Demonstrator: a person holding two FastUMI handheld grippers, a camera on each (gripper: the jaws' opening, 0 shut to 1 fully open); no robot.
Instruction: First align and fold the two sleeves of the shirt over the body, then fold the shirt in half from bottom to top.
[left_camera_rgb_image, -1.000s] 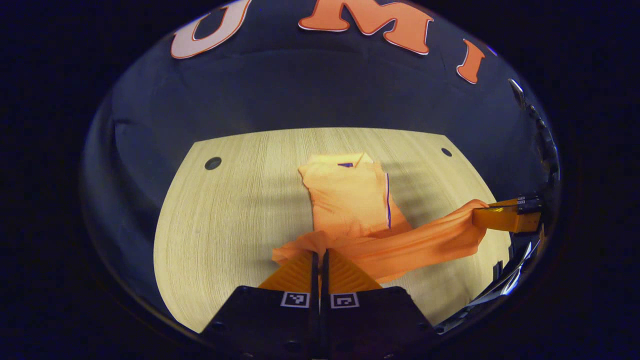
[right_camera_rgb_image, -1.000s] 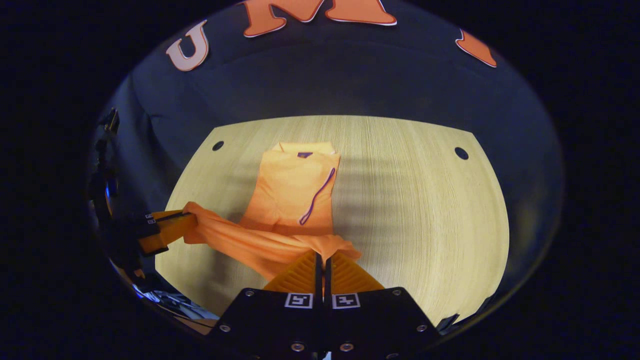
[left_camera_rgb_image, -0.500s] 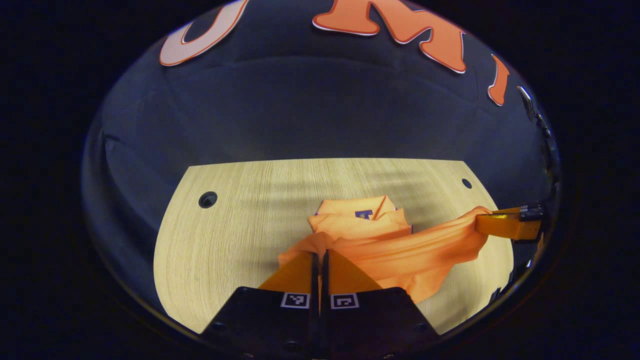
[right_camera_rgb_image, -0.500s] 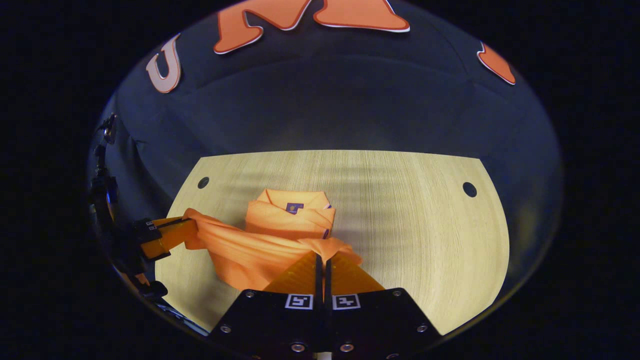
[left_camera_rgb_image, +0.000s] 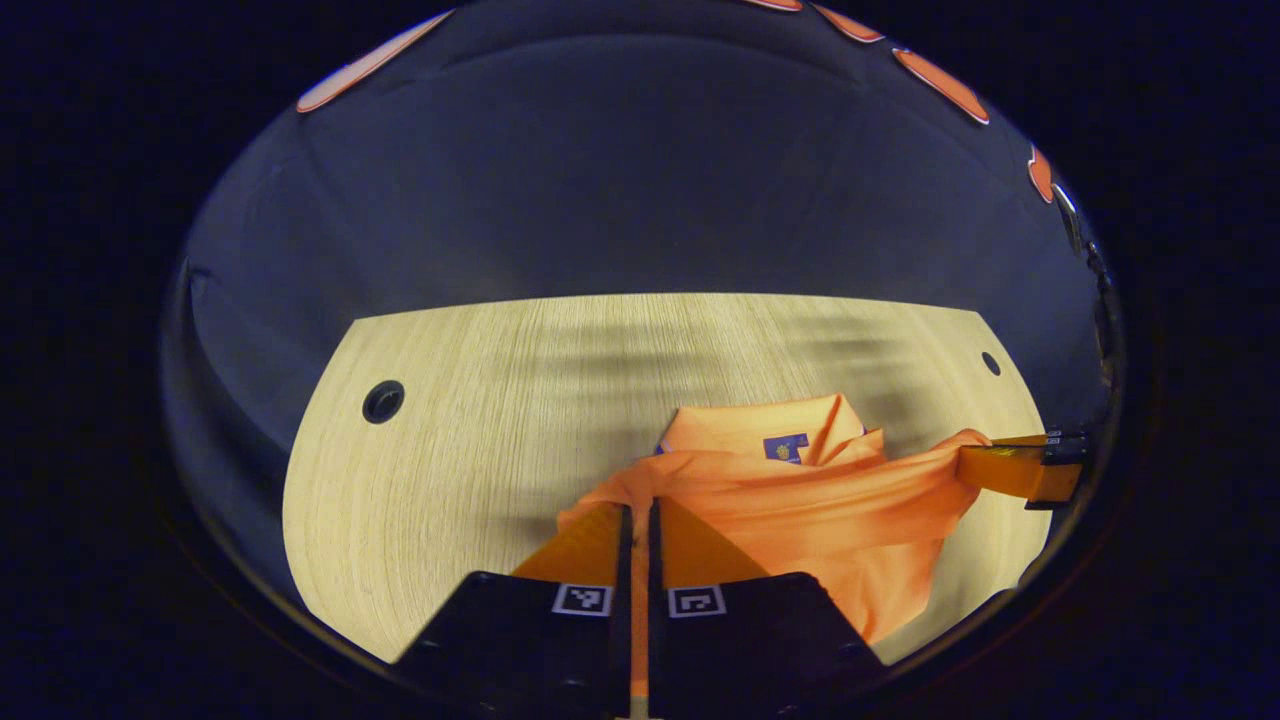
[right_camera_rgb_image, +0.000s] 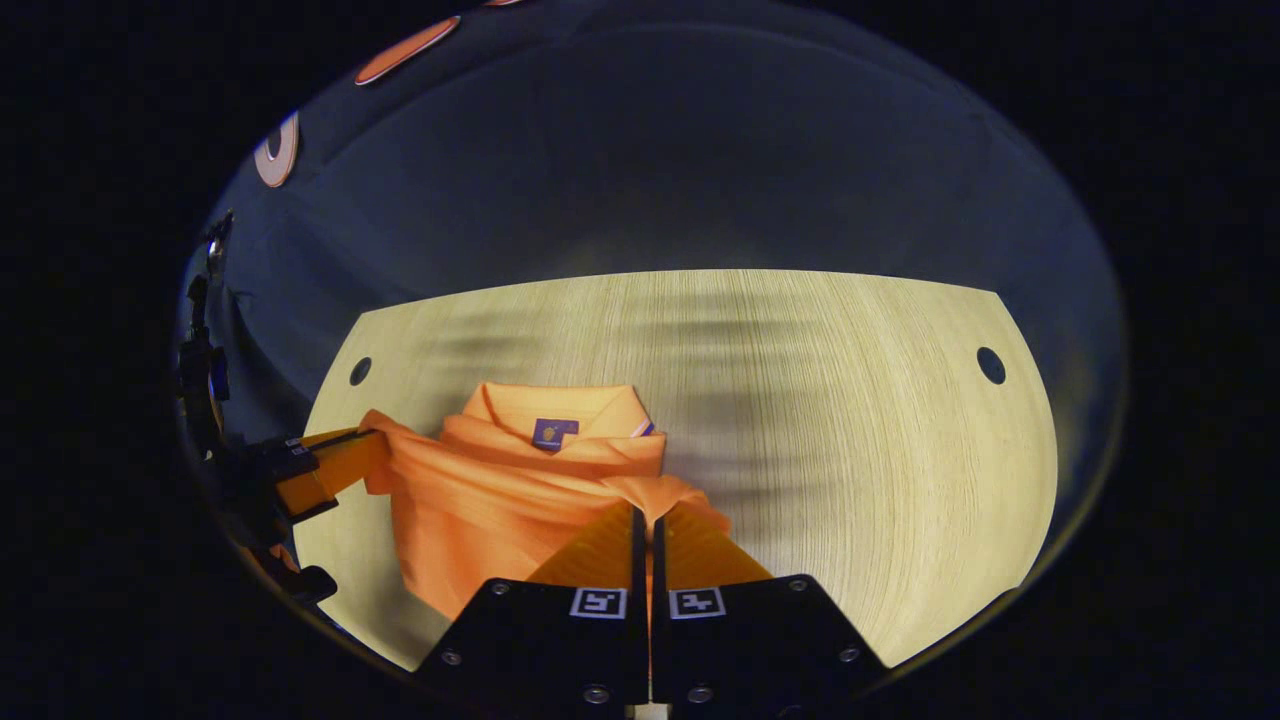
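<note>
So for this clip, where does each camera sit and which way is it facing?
Left gripper view: rides on the left gripper, looking forward along its shut fingers over the shirt and table toward the booth wall; the right gripper shows at the right edge.
Right gripper view: rides on the right gripper, facing the same way across the shirt; the left gripper shows at the left edge.
Shared: shirt, collar, table, wall, and both grippers pinching the lifted hem.
</note>
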